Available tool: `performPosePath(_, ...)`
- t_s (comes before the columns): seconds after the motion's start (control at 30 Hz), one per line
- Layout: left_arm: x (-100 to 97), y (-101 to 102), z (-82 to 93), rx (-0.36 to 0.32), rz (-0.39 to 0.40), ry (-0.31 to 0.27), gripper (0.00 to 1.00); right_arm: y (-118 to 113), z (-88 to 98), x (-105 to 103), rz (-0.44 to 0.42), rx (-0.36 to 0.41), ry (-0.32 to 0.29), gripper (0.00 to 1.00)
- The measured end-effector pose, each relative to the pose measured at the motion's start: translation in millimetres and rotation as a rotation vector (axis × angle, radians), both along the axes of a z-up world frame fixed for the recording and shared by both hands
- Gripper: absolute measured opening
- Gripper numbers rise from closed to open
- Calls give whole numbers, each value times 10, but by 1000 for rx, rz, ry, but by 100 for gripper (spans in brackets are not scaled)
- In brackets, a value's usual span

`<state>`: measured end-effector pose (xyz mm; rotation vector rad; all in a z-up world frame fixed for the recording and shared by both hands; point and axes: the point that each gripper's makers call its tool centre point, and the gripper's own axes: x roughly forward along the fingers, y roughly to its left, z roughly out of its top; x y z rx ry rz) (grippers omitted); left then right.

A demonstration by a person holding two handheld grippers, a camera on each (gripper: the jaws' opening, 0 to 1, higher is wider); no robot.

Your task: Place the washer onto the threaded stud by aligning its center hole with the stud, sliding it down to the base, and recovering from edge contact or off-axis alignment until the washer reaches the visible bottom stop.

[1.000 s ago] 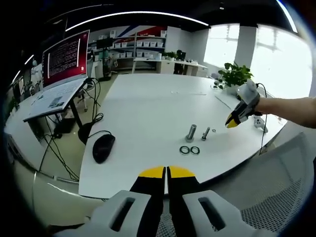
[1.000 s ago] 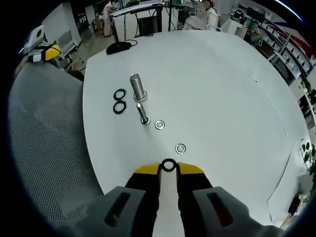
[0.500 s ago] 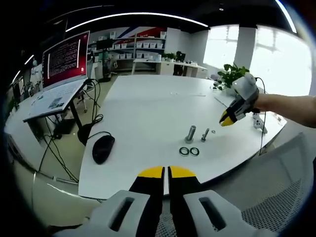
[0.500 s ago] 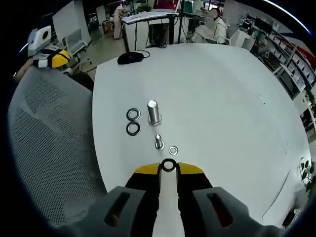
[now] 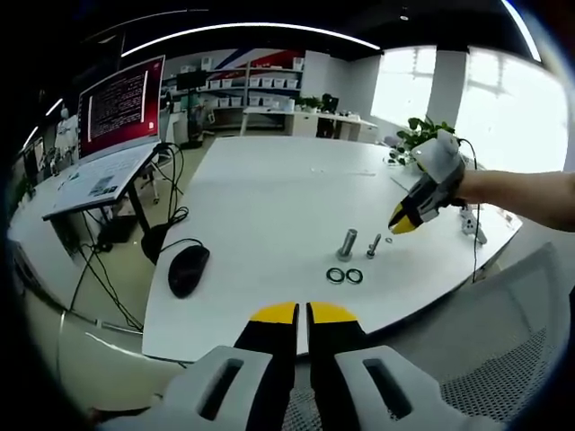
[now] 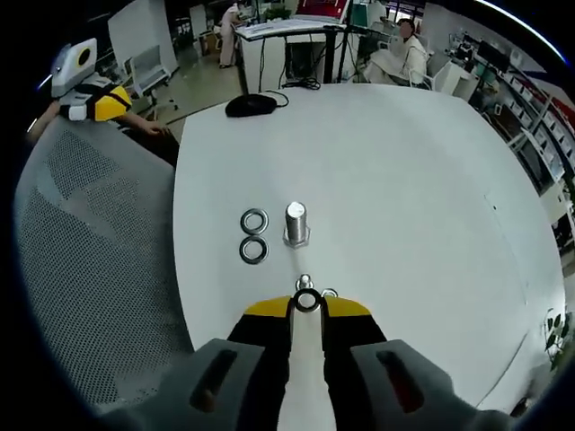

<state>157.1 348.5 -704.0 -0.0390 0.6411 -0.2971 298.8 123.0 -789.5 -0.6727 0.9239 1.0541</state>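
Observation:
A small dark washer [image 6: 298, 302] is pinched between the yellow tips of my right gripper [image 6: 307, 309]. Just past it stands the thin threaded stud [image 6: 305, 283], its top almost touching the washer's rim. A thicker bolt [image 6: 296, 223] stands upright farther out, with two loose washers [image 6: 254, 235] to its left. In the left gripper view, my right gripper [image 5: 402, 223] hovers just right of the thin stud [image 5: 373, 244] and the bolt [image 5: 348, 242]. My left gripper [image 5: 301, 313] is shut on nothing, held back over the table's near edge.
The white table [image 5: 269, 189] carries a black mouse [image 5: 187, 269] near its left edge. Another small washer [image 6: 331, 294] lies by the thin stud. A grey mesh chair [image 6: 90, 269] sits to the left of the table. A laptop [image 5: 117, 108] stands on a side desk.
My right gripper has carried the washer in toward the studs, so the thin stud now sits right at the washer. The left gripper has stayed put.

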Motion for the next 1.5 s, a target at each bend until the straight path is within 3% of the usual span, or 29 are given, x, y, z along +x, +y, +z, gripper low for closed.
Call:
performPosePath(0.93,2,0,0,-8,5,-2,1,160,-216,53,121,-121,27,13)
performPosePath(1.5,13,14,-2,-8,12,-1,1,165,-485,53,155,-196,41,13)
